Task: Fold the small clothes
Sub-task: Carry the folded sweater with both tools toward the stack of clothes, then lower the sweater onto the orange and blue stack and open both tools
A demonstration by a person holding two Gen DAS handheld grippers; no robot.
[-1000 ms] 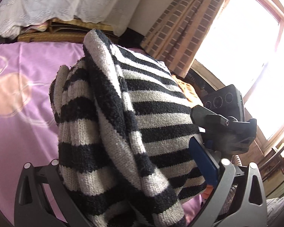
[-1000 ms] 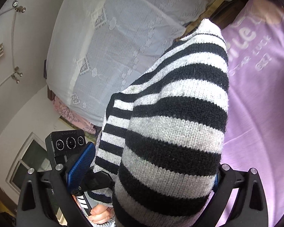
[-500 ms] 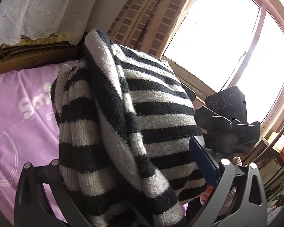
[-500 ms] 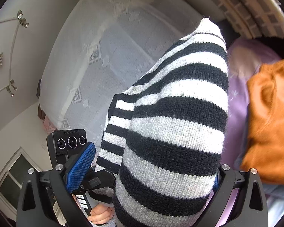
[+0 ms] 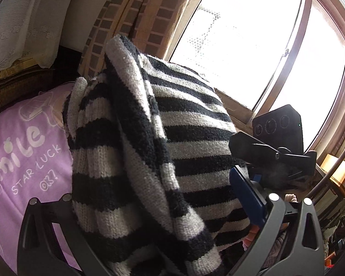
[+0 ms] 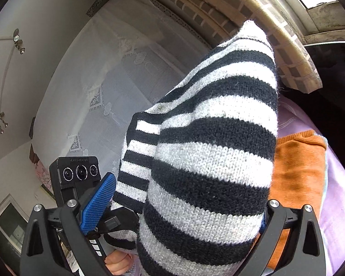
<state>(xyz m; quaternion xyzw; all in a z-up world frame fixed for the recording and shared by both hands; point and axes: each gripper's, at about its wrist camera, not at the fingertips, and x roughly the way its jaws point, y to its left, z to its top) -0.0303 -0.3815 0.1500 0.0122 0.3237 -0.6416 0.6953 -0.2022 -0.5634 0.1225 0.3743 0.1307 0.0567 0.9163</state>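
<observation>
Striped sweater bunched between both grippers, lifted above purple bedsheet. Left gripper and right gripper each clamped on its knit; orange garment lying beside.

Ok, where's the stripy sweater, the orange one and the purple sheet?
striped sweater [image 6: 209, 156], right wrist view, on a white stripe.
orange sweater [image 6: 296, 172], right wrist view, on its middle.
purple sheet [image 5: 23, 165], left wrist view, beside the printed words.

Bright window (overexposed), checked curtain, purple bedsheet
</observation>
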